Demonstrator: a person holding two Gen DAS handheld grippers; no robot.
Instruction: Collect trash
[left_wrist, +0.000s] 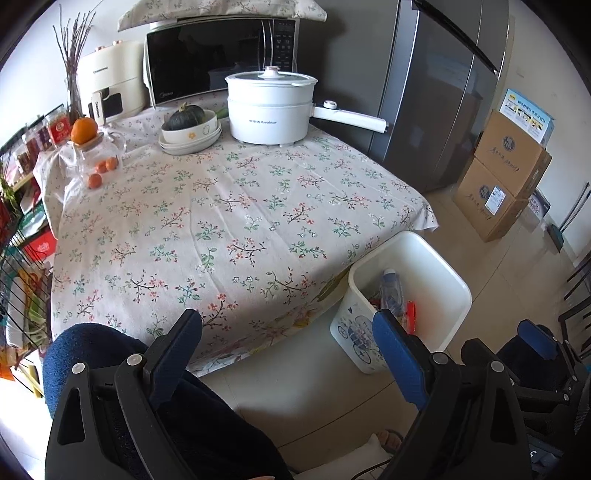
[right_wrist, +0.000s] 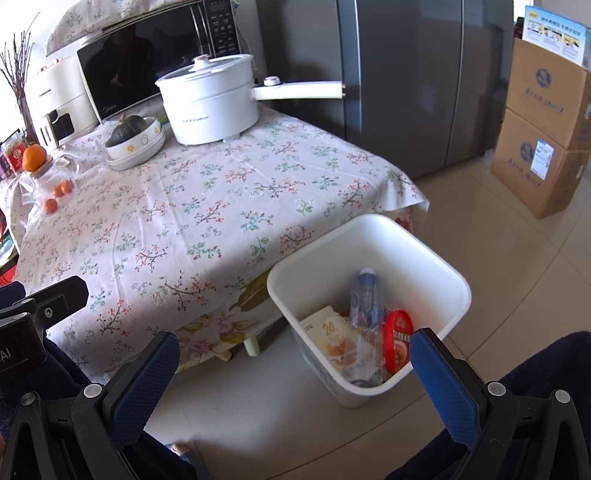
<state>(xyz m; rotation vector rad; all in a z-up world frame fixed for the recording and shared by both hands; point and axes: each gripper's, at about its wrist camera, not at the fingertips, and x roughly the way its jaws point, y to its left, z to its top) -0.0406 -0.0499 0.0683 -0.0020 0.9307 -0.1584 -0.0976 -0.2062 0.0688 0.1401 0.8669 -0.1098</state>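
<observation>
On floor beside counter (right_wrist: 207, 221): white bin (right_wrist: 424, 251), near cloth-covered corner. Trash inside bin: clear plastic bottle (right_wrist: 364, 302), red-lidded cup (right_wrist: 398, 341), pale wrapper (right_wrist: 327, 328) marked "24"; items below them blurred, cannot tell what. My left hand-held gripper (left_wrist: 288, 347): released, fingers spread wide, nothing between them, over counter edge and floor. My right hand-held gripper (right_wrist: 295, 363): released, empty, just above near rim of bin. At counter rear: white electric pot (right_wrist: 210, 103), bowl with dark squash (right_wrist: 131, 131).

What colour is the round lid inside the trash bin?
Red, with printed food artwork. The round lid in the trash bin shows best in the right wrist view.
</observation>
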